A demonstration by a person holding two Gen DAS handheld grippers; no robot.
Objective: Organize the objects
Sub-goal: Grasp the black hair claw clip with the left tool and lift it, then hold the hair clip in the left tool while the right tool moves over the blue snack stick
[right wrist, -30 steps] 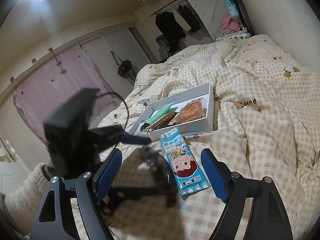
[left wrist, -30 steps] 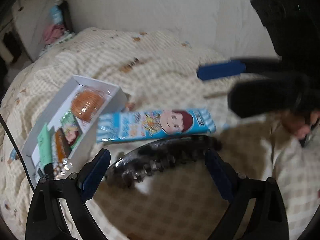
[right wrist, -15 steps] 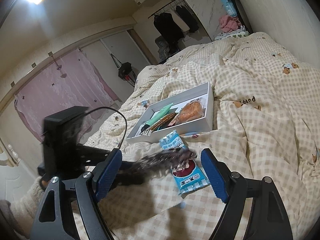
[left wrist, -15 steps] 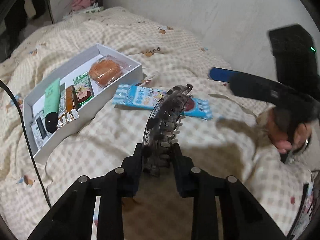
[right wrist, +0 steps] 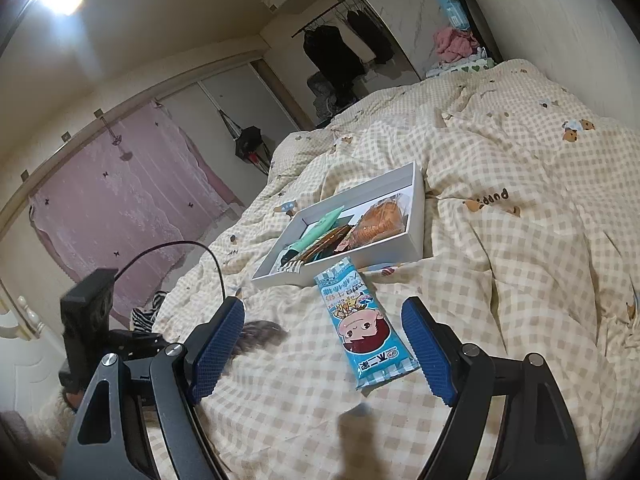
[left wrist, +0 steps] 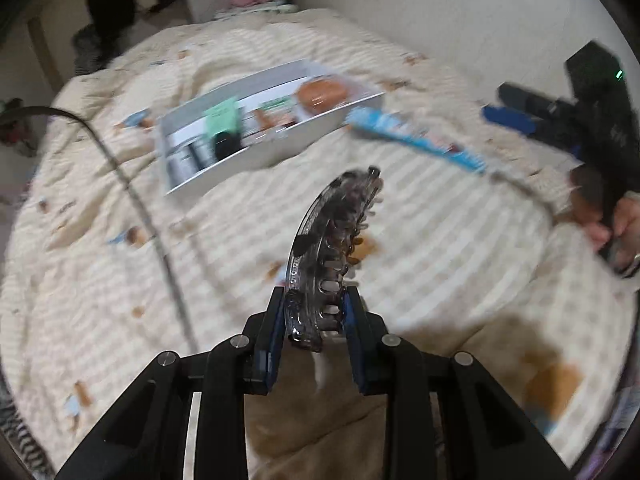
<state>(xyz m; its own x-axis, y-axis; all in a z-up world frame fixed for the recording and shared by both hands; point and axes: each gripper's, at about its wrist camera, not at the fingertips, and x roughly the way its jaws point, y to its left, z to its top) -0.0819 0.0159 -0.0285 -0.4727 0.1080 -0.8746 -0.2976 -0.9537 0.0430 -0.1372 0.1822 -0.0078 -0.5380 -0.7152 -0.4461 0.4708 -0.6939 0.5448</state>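
My left gripper (left wrist: 314, 320) is shut on one end of a dark translucent hair claw clip (left wrist: 328, 248), which sticks out forward above the checked quilt. Ahead of it lies the white box (left wrist: 224, 168) holding a green tube, snack packets and an orange wrapped bun. A blue candy packet (left wrist: 416, 140) lies just right of the box. In the right wrist view my right gripper (right wrist: 322, 344) stands open, its blue pads either side of the blue candy packet (right wrist: 366, 328) without touching it. The white box (right wrist: 416, 216) sits beyond. The blurred clip (right wrist: 260, 332) shows at the left, behind the left pad.
A black cable (left wrist: 132, 196) trails over the quilt at the left. The right gripper and a hand (left wrist: 624, 232) sit at the right edge of the left view. A cream wall (left wrist: 440, 12) borders the bed; hanging clothes (right wrist: 336, 56) and a pink curtain (right wrist: 132, 200) stand beyond.
My left gripper closed on the hair clip, lifted it off the quilt and swung left away from the candy packet. The right gripper stayed still and open.
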